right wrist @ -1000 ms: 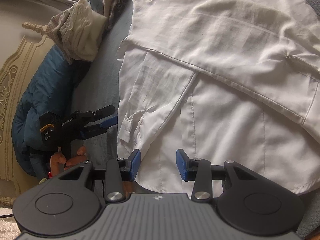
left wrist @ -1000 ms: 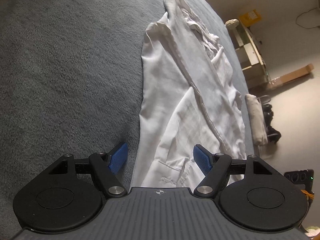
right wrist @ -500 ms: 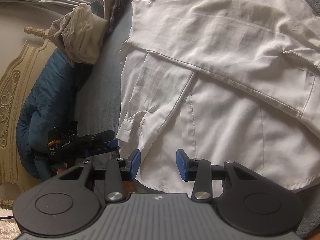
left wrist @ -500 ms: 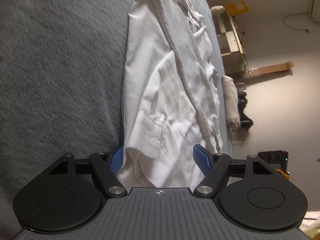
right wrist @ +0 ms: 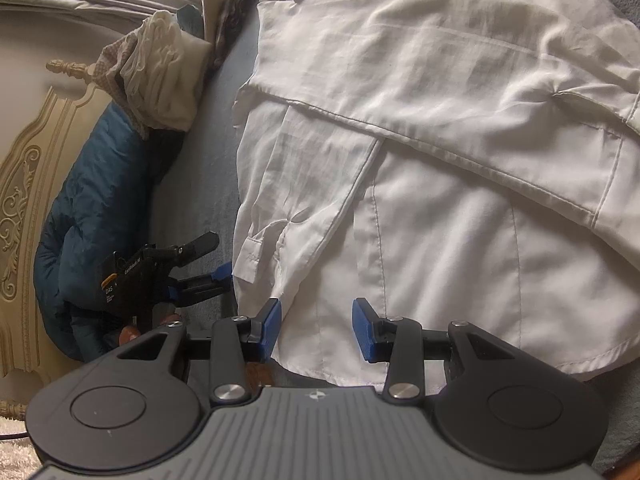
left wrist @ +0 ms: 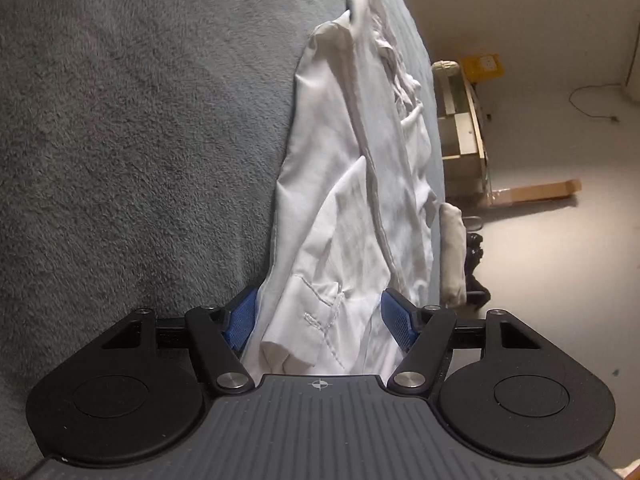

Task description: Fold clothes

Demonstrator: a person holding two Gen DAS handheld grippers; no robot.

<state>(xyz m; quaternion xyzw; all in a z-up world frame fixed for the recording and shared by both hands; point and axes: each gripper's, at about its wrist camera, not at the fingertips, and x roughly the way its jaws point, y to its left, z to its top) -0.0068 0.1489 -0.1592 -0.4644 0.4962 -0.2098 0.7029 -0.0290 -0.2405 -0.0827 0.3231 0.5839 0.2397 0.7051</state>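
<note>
One white shirt (right wrist: 440,168) spread flat on grey bed (left wrist: 140,140) | thin, light, limp, likely slips | left gripper (left wrist: 318,320) closing around sleeve cuff (left wrist: 304,320), not yet pinching | right gripper (right wrist: 316,328) spread over hem, holding nothing | best grasped at cuff or hem.

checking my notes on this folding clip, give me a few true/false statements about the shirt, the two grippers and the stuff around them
1. The white shirt lies on a grey blanket. True.
2. The left gripper is clamped shut on bare blanket. False: its jaws are closing around the shirt's cuff, the pads not yet pressing it.
3. The right gripper has the shirt's hem between open jaws. True.
4. A blue quilted item lies beside the shirt, against a carved cream bed frame. True.
5. The shirt is folded into a neat square. False: it is spread out long, with a sleeve laid across it.
</note>
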